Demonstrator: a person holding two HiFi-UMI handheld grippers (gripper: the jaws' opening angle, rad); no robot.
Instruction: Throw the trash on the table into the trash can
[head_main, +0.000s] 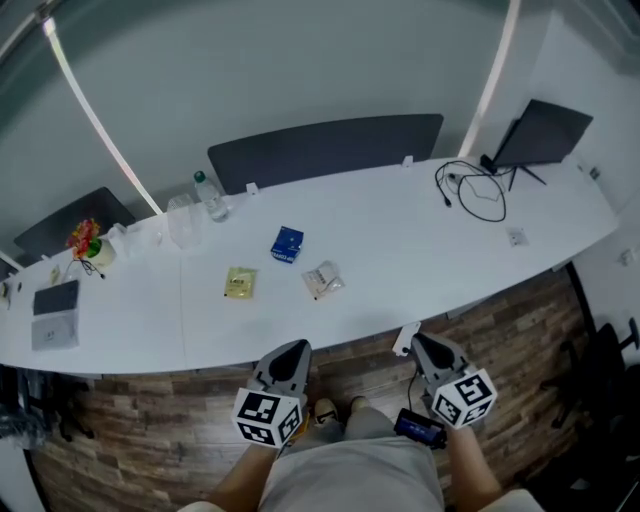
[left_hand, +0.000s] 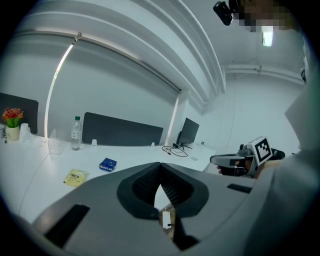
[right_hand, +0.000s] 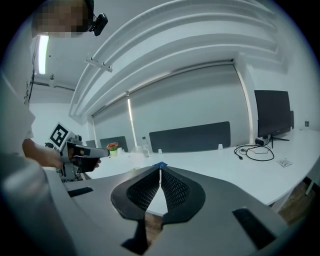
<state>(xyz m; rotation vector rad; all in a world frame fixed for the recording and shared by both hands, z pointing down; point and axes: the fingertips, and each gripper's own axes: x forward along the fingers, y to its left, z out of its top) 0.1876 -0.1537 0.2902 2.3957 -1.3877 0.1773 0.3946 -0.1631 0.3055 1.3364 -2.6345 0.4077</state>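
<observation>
A person stands at the near edge of a long, curved white desk (head_main: 420, 260), holding a gripper in each hand, both low and short of the desk. The left gripper (head_main: 290, 350) has its fingers pressed together with nothing between them. The right gripper (head_main: 424, 345) is the same, fingers together and empty.

The job looks not yet begun. Three pieces of trash lie on the desk ahead of the person, at about 12 o'clock. They are a blue packet (head_main: 287, 244), a yellow packet (head_main: 240, 283) at its 7 o'clock, and a crumpled clear wrapper (head_main: 322, 281) at its 5 o'clock, each apart from the others. None is held, and no trash can shows in any view, so all three pick-ups and drops are left to do.

Farther off, at the blue packet's 10 o'clock, stand a water bottle (head_main: 210, 196) and a clear cup (head_main: 183, 222). A dark monitor (head_main: 545, 133) with loose cables (head_main: 478, 190) sits toward the desk's 2 o'clock end.

The blue packet carries white lettering and the yellow one dark print, both too small to read. Each gripper's cube (head_main: 265, 415) shows black-and-white square markers and no words.
</observation>
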